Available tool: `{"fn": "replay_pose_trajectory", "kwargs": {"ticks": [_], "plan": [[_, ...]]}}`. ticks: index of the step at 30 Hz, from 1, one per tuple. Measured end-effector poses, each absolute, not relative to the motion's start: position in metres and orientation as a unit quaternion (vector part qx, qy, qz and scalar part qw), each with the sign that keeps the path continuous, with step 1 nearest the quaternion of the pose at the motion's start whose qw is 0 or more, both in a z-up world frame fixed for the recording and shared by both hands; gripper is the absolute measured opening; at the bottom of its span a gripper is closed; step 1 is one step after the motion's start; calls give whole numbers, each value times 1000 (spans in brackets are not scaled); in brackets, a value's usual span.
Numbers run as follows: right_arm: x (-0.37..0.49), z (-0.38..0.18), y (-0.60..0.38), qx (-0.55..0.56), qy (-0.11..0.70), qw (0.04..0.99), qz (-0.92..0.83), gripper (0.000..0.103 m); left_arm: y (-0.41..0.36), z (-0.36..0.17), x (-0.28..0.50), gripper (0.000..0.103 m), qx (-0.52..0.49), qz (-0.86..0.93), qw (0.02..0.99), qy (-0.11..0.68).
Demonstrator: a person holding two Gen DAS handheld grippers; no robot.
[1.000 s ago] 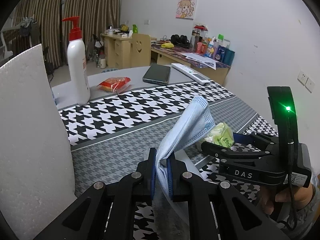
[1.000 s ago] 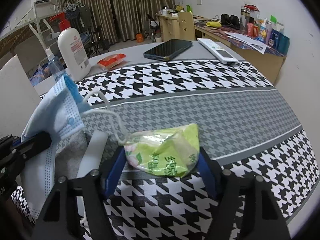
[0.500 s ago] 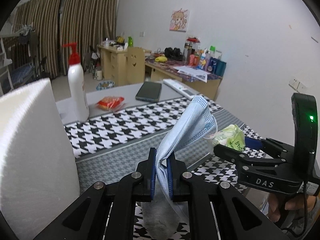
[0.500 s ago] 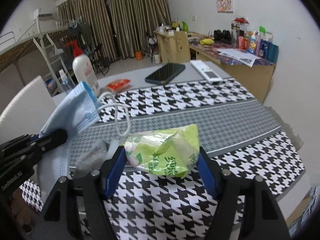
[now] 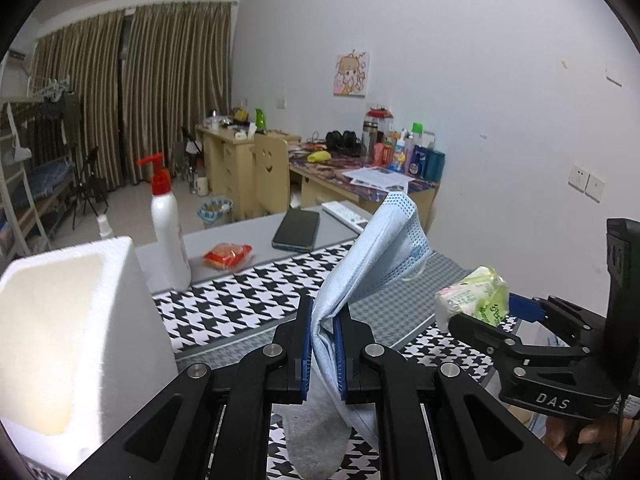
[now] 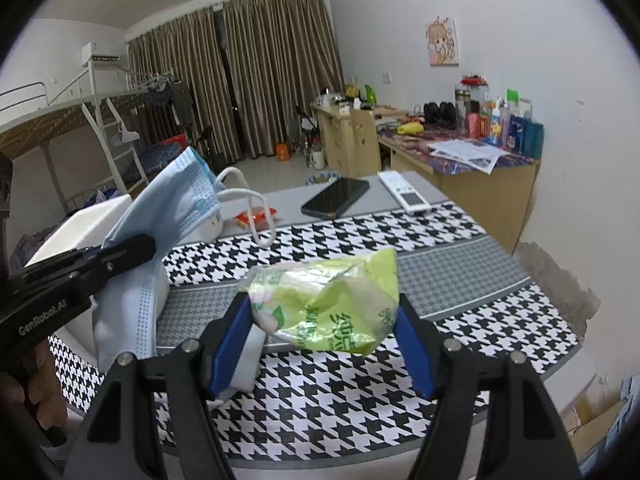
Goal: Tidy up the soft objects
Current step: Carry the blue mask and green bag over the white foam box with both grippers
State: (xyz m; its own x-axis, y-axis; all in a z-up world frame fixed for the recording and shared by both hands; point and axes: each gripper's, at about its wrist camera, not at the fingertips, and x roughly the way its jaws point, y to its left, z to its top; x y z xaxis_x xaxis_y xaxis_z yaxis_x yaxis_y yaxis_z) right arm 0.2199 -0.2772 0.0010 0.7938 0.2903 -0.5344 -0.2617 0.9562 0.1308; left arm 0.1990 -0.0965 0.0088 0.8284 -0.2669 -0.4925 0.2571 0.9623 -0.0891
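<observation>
Blue face mask [image 5: 384,248] is pinched in the left gripper [image 5: 323,344] jaws, tissue pack [image 6: 328,300] clamped in the right gripper [image 6: 320,320]; both now rising off the table [image 6: 460,276] toward the foam box [image 5: 60,320], probably.

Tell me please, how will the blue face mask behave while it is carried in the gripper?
Probably floppy: the face mask bends sideways above the left gripper and hangs limp below it. Likely very light, since the thin sheet stands up partly. Its ear loops dangle free and may snag.
</observation>
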Motion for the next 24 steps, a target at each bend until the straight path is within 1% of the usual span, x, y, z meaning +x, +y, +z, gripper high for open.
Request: {"fn": "replay_pose_trajectory", "kwargs": {"ticks": [15, 24], "plan": [[187, 38, -257, 21, 215, 960, 178, 74, -65, 47, 167, 11, 0, -107, 974, 202], [182, 52, -226, 20, 195, 955, 220, 74, -36, 61, 160, 11, -5, -71, 981, 183]]}}
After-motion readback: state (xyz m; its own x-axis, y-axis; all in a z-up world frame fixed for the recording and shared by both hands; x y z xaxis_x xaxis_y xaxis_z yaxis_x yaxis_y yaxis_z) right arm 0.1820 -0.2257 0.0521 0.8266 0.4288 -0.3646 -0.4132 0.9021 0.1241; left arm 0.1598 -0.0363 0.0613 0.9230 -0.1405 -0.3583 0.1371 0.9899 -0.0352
